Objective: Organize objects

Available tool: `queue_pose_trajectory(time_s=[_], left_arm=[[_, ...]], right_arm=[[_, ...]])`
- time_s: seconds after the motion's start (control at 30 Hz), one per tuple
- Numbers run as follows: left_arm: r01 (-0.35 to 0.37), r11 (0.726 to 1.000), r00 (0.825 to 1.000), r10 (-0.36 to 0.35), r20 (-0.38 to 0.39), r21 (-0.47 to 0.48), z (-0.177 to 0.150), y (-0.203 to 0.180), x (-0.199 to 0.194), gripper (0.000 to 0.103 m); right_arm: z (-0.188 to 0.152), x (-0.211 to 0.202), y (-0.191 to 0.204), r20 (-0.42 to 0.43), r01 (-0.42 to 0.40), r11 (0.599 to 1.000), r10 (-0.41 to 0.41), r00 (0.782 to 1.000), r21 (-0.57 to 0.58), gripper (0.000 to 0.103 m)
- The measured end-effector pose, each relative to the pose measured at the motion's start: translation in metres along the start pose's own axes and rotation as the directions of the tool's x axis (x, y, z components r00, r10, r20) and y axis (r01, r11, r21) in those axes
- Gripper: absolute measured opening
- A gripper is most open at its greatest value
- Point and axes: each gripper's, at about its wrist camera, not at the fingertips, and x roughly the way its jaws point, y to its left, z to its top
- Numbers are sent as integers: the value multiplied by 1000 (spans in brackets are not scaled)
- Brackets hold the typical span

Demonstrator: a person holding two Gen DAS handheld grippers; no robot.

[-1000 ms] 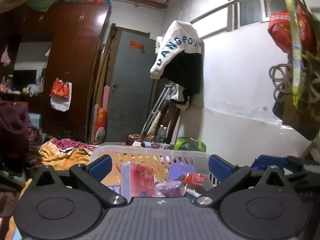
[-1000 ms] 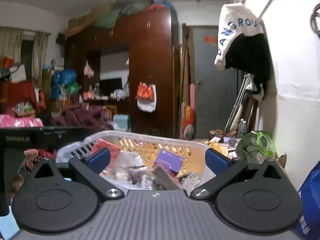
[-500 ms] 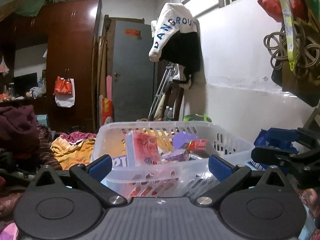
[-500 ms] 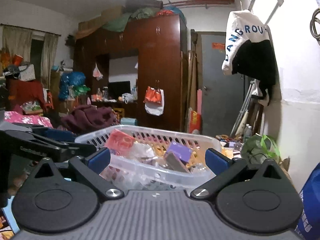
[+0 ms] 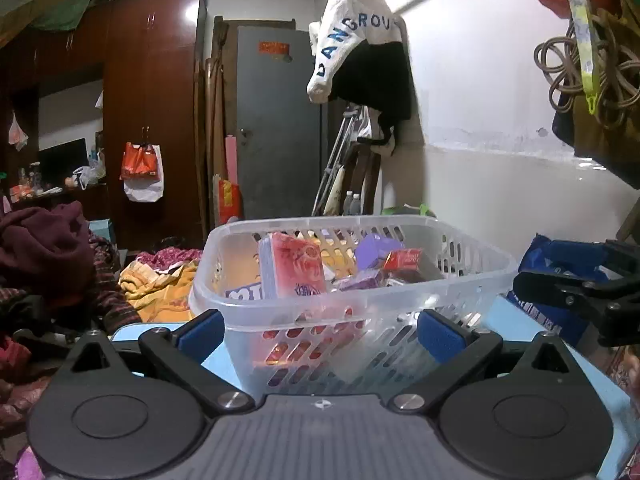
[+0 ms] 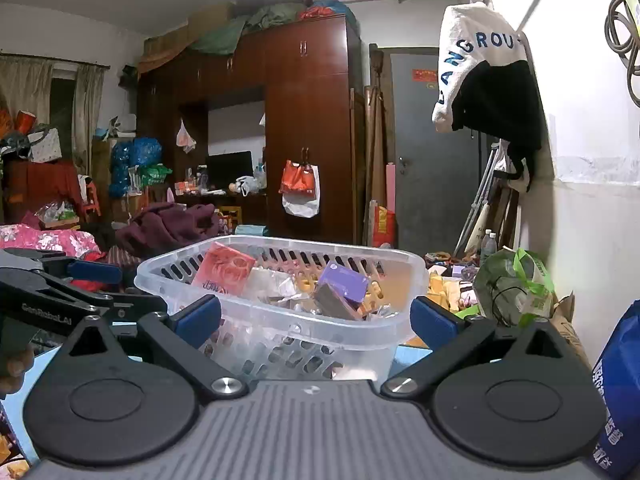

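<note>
Basket (image 5: 352,304) of packets sits on the blue table (image 5: 524,328), dead ahead at twelve o'clock from both cameras. The left gripper (image 5: 320,328) and right gripper (image 6: 314,320) both stand spread wide, holding nothing. I'd worry about the red packet (image 5: 292,268) leaning upright near eleven o'clock: a clumsy reach could tip it, or shove the light basket along the table.
</note>
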Motion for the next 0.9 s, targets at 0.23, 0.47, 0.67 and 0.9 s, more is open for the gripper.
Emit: queue_pose_trajectory(time_s=[0.23,0.47,0.67,0.9], left_arm=[[-4,1000,1000,4,-19,-12,-3,1,1,103],[-13,1000,1000,12,-27,-16,-5,0,1,103],[-15,1000,999,14,-36,-11,-8,-4,3,103],[-16,1000,999,16,-48,-17,-10,-5,4,103]], right_arm=[[-3,-1,3,-22,-8,1000,8,1000,-1,103],[-7,1,5,-45,-29,999,28,999,-15,103],[-7,-3,5,-40,-30,999,29,999,-20,103],[-7,-8,-1,-5,-10,1000,11,1000,14,103]])
